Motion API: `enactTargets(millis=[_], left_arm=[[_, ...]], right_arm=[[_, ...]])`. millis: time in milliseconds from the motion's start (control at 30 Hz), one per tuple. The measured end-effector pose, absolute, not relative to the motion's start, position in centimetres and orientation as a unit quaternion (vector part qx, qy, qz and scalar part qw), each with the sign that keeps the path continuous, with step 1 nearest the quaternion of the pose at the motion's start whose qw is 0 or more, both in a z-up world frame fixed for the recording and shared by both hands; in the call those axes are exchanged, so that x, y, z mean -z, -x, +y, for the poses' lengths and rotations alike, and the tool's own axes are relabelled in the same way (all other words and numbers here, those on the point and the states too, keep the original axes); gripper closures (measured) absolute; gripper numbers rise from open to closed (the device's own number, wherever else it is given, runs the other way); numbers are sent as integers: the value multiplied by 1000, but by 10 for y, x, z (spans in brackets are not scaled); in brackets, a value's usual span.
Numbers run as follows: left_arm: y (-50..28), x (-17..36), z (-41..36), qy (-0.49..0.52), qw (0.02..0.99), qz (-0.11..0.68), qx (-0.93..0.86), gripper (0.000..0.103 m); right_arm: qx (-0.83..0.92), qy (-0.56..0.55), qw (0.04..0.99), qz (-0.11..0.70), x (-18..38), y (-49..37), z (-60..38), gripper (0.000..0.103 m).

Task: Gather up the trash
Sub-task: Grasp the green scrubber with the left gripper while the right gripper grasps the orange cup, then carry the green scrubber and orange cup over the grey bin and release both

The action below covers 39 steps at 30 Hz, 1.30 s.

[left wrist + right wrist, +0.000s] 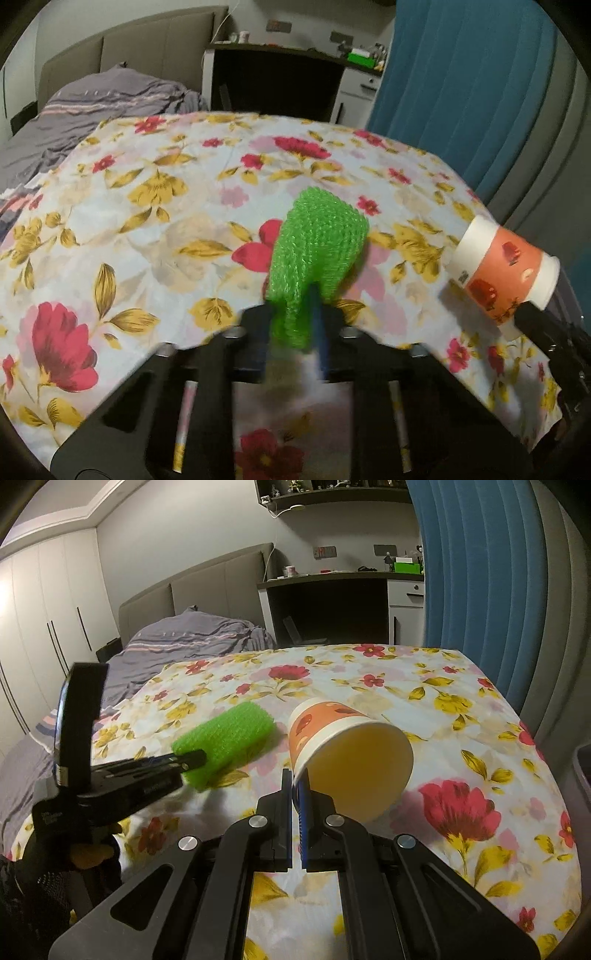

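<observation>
Right wrist: orange-patterned paper cup (343,753) tilted (cream inside).

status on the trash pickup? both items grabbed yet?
Done: both are gripped. In hand: left gripper is shut on the green mesh roll; right gripper pinches the paper cup by its rim, tipped on its side. Left: dropping both off; nothing sits on the floral cloth in view.

Sponge (225,742) left of cup (347,753), bed (184,642) behind table (461,709)
</observation>
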<state>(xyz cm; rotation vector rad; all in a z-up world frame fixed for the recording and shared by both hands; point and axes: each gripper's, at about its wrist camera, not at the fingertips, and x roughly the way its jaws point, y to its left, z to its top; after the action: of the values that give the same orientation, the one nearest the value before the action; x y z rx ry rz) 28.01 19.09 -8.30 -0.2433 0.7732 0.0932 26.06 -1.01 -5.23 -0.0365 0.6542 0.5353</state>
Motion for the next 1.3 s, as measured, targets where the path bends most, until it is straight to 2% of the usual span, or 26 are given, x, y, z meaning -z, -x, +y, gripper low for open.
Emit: enactTargets(millis=[367, 767, 1100, 1300], left_arm=[[-224, 38, 148, 73, 944, 318, -49, 92], [-180, 4, 52, 30, 959, 281, 11, 92], [-199, -12, -69, -3, 953, 274, 132, 92], [-241, -3, -145, -5, 933, 299, 201, 92]], right_arm=[[-252, 23, 919, 301, 28, -223, -41, 99], [-211, 2, 938, 275, -2, -176, -130, 99], [-93, -13, 961, 261, -8, -173, -241, 99], [-21, -26, 958, 283, 12, -202, -296, 99]])
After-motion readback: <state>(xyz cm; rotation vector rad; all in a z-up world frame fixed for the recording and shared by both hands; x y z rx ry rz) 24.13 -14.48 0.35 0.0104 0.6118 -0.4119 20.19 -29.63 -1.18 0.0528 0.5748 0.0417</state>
